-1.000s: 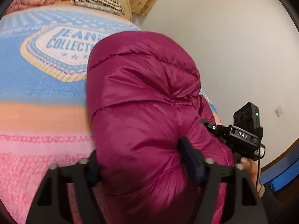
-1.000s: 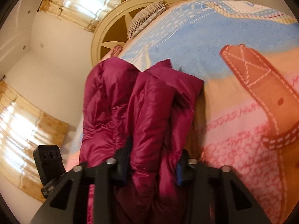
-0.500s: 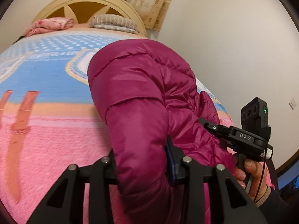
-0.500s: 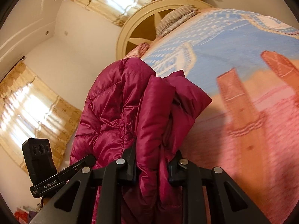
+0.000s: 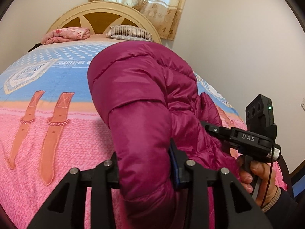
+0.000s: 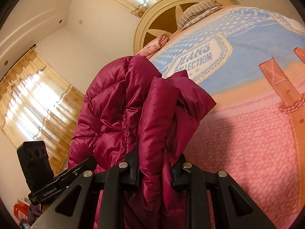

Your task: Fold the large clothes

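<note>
Magenta puffer jacket (image 5: pixel 144 103) bunched and lifted above the bedspread (image 5: pixel 57 133), pinched at two points. Left gripper (image 5: pixel 144 169) clamped on a thick padded roll of it, jaws squeezed in on the fabric and narrowed within the last second, cloth between them throughout. Jacket bulging up and forward from those jaws, hem hanging down below them. To the right of the left gripper: right gripper (image 5: pixel 207 128) reaching into the jacket's other side, tips buried in folds, a hand (image 5: pixel 255 175) with dark sleeve on its handle. Seen from the right wrist: right gripper (image 6: pixel 156 169) pressed narrow on a gathered quilted edge (image 6: pixel 158 126), jaws closed further within the last second, fabric held between. Just left of it and lower, left gripper body (image 6: pixel 49 187) with its camera block. Under and ahead of both grippers: pink knit-print part of the bedspread with printed orange straps (image 5: pixel 55 126), then a blue band with a "JEANS COLLECTION" badge (image 6: pixel 196 59). Beyond that: folded pink floral quilt (image 5: pixel 70 34) and striped pillow (image 5: pixel 129 31) against the cream round headboard (image 5: pixel 103 12). Farthest: gold-patterned curtains (image 5: pixel 148 2), pale wall.
</note>
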A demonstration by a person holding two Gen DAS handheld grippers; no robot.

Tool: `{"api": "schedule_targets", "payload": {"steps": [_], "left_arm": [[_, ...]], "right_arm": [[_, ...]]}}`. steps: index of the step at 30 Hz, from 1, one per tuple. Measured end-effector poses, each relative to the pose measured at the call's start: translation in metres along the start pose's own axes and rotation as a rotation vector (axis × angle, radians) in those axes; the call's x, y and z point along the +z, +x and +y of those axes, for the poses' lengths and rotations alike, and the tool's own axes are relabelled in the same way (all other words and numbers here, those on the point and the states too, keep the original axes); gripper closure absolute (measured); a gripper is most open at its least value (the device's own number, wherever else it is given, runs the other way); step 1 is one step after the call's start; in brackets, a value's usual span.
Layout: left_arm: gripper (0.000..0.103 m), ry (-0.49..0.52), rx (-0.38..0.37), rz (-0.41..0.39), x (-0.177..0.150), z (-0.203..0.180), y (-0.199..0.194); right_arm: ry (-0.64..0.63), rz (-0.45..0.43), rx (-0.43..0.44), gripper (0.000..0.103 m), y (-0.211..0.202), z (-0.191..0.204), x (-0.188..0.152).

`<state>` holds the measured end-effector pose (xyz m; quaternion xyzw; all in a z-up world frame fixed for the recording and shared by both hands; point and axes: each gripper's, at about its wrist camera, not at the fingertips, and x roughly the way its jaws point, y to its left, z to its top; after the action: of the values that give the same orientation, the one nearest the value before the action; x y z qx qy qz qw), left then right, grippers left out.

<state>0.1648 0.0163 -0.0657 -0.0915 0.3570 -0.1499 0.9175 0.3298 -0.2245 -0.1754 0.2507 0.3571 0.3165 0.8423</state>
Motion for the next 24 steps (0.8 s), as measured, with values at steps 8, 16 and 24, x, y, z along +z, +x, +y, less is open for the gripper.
{"api": "schedule_targets", "payload": {"steps": [8, 16, 24], "left_arm": [[0.065, -0.021, 0.034, -0.019, -0.013, 0.011, -0.024], [0.065, -0.069, 0.081, -0.037, -0.018, 0.019, -0.036], [0.065, -0.132, 0.135, -0.053, -0.026, 0.061, -0.05]], "right_arm": [[-0.021, 0.041, 0.024, 0.081, 0.024, 0.017, -0.005], [-0.048, 0.094, 0.057, 0.081, 0.057, 0.039, -0.014], [-0.086, 0.166, 0.094, 0.081, 0.105, 0.073, -0.02]]}}
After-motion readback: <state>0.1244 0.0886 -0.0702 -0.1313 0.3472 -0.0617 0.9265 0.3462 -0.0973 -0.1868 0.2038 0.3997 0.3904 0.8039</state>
